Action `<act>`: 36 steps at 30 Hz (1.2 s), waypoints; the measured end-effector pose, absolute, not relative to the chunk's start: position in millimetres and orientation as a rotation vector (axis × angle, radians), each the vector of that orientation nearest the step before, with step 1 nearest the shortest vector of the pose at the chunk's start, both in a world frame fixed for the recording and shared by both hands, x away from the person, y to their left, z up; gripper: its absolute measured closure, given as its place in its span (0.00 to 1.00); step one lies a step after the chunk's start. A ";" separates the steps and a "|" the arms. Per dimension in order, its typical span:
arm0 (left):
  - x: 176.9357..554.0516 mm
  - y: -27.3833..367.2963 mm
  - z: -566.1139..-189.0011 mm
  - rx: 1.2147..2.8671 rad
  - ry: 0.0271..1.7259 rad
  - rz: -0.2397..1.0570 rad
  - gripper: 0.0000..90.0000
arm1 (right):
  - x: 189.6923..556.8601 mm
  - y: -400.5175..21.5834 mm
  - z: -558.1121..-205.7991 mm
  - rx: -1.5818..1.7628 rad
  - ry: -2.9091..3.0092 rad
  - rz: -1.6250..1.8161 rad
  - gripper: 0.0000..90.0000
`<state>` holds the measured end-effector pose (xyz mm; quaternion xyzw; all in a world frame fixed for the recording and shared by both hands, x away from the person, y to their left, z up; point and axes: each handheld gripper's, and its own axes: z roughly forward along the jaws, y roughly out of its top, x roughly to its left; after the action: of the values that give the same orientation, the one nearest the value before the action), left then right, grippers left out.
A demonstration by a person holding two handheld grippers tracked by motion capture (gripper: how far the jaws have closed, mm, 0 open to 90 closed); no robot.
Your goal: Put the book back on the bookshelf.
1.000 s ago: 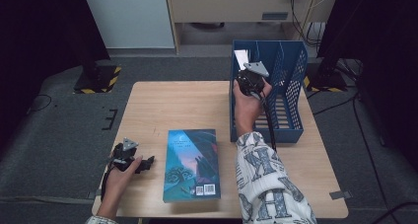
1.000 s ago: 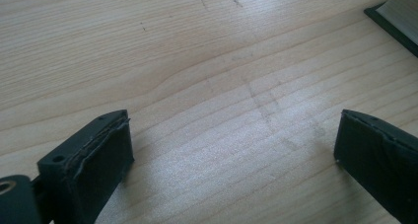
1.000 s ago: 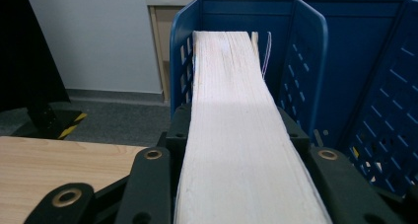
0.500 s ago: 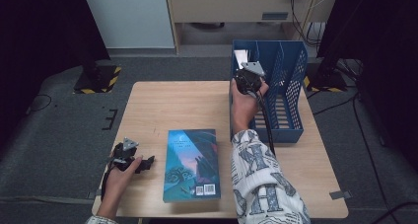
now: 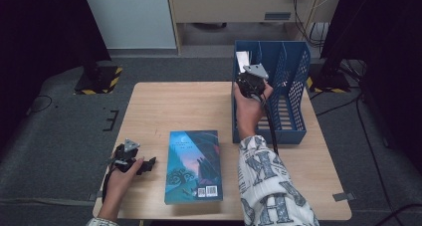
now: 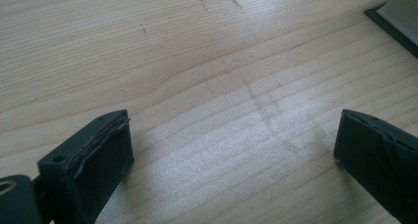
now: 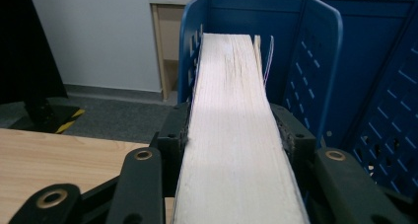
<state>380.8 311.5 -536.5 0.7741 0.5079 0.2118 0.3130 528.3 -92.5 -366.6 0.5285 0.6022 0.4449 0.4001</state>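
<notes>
A thick book (image 7: 231, 135) stands page edges up in the left slot of a blue file rack (image 5: 293, 86); from the high view its white top (image 5: 242, 60) shows at the rack's back left. My right gripper (image 5: 247, 72) straddles this book, and its jaws have just been opening a little. Both pads (image 7: 180, 130) still lie against the covers. A second book (image 5: 193, 166) with a blue-green cover lies flat at the table's front middle. My left gripper (image 5: 148, 164) rests low on the table at the front left, open, with bare wood between its jaws (image 6: 231, 155).
The wooden table (image 5: 179, 106) is bare at its back left. The rack's right slots (image 5: 286, 111) hold nothing. A corner of the flat book (image 6: 394, 17) shows beyond my left gripper. Dark carpet and a cabinet lie behind the table.
</notes>
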 end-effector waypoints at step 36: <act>382.3 309.8 -536.8 2.031 1.344 0.558 0.01 | 495.5 -95.5 -362.3 1.314 1.657 1.222 0.51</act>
<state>382.3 309.8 -536.8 0.7712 0.5103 0.2119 0.3160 495.5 -95.5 -362.3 0.5053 0.6375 0.4702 0.3423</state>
